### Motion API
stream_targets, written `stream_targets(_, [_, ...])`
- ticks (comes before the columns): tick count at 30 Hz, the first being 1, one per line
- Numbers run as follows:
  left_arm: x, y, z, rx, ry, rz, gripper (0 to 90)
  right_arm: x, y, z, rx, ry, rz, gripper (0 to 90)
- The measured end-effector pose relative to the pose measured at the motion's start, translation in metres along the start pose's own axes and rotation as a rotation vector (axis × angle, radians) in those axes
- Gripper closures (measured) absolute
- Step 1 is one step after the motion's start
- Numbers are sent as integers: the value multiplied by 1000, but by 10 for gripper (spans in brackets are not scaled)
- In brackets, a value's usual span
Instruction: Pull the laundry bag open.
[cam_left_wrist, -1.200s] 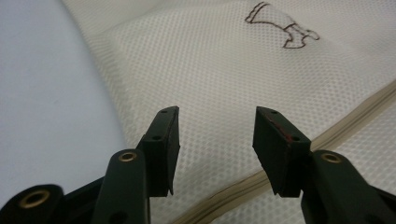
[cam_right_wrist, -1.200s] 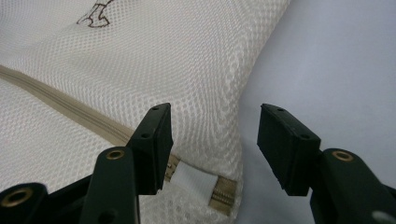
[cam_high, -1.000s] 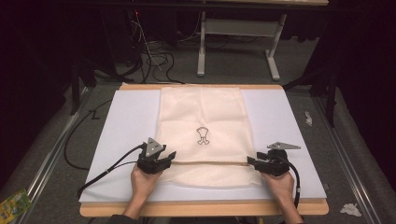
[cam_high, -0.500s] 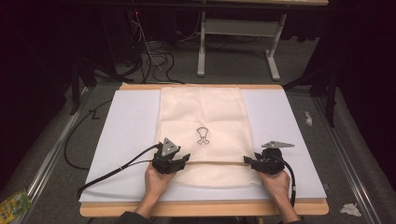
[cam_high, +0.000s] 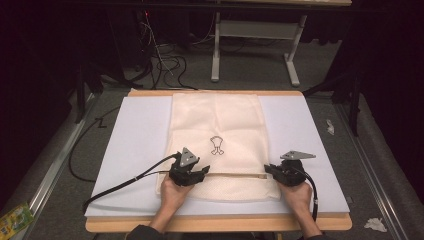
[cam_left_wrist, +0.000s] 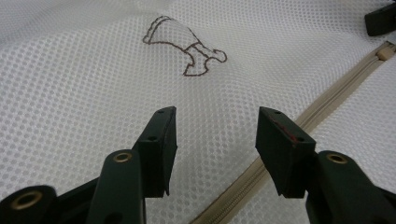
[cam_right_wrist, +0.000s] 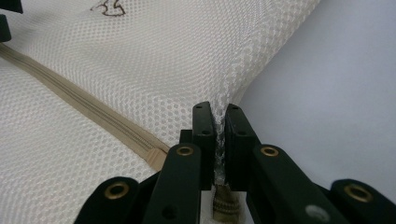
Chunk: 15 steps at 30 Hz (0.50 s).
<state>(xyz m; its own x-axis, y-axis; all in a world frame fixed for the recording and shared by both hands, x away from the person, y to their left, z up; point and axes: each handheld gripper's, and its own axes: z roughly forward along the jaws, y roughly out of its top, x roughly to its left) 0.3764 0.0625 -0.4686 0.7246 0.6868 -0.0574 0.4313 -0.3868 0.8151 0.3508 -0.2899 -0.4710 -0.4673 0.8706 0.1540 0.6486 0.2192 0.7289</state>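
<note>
Moved since earlier: left hand-held gripper (cam_high: 202, 173) has slid inward along the near part of the mesh bag (cam_high: 216, 130), from by its left edge toward the middle; right hand-held gripper (cam_high: 270, 170) has stayed at the bag's right edge.
Right jaws: have just been closing, now pinched together on a fold of mesh at the bag's right edge, mesh bunched up between the pads (cam_right_wrist: 204, 140).
Left jaws: well apart, nothing between them, hovering over flat mesh just on the far side of the zipper (cam_left_wrist: 327, 100); can't tell if the tips touch the fabric.
Mesh bag: cream, lies flat in the middle of the white mat (cam_high: 125, 150) on the surface (cam_high: 215, 225), long side running away from the person.
Bag contents: looks flat, nothing seen bulging inside; contents can't be told through the mesh.
Zipper: tan, runs across the bag near its close end, looks closed; its end sits just beside the right jaws.
Print: small brown outline drawing (cam_high: 216, 145) at mid-bag, beyond the left jaws.
Hands: left hand (cam_high: 172, 192) and right hand (cam_high: 296, 194) each behind their gripper, cables trailing off.
</note>
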Motion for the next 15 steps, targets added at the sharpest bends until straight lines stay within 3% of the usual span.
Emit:
stream_targets(7, [-1,3,1,-8,-28,-28,486,0,3,-7,-29,30,4,873])
stream_targets(15, [-13,13,5,-3,-56,7,489,3,9,-13,-45,39,-4,876])
